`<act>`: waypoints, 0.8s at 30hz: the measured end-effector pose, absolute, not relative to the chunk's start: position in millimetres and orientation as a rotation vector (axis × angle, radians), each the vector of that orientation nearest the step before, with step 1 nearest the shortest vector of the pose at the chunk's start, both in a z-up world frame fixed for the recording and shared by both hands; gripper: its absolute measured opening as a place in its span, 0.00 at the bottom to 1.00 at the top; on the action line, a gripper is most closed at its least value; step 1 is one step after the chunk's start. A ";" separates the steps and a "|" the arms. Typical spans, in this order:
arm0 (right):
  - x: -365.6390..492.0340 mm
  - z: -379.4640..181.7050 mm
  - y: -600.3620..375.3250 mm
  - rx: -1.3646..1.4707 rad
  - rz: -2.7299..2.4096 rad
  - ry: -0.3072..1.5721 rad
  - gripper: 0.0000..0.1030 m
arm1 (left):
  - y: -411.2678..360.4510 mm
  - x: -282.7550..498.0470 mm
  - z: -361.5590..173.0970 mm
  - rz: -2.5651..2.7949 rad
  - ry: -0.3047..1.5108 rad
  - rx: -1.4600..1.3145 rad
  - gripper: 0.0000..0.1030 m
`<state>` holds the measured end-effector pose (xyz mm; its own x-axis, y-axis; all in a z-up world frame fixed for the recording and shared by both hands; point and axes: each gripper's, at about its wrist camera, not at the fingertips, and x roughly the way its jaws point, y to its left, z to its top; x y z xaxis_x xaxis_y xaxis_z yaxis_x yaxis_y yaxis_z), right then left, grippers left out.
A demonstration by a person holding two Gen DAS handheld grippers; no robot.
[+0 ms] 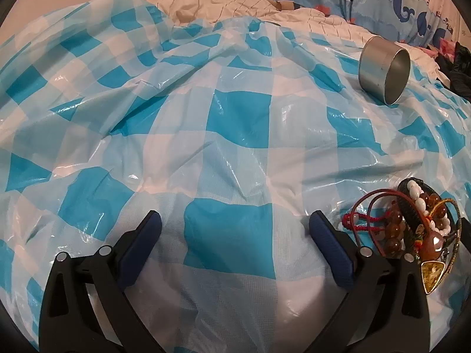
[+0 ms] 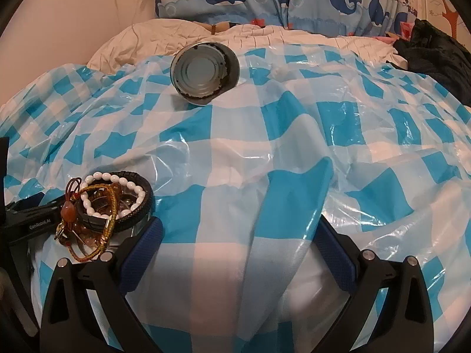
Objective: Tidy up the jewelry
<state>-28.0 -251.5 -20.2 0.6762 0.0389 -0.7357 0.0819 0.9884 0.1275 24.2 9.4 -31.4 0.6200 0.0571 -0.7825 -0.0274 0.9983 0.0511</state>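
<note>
My left gripper (image 1: pixel 235 223) stands wide open with nothing between its blue pads, hovering low over the checked plastic sheet (image 1: pixel 235 123) spread on the bed. My right gripper (image 2: pixel 240 231) is equally spread and empty. Between the two lies the pile of bracelets (image 2: pixel 112 206), just beside my right gripper's left finger (white beads, amber beads, a dark braided band, red cord, all tangled). Farther out, a metal tin (image 2: pixel 204 73) lies on its side, its open mouth toward me.
</note>
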 end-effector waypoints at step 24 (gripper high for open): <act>-21.3 -24.8 -248.5 0.140 -0.034 0.867 0.94 | 16.8 27.9 -30.1 0.035 0.904 0.034 0.94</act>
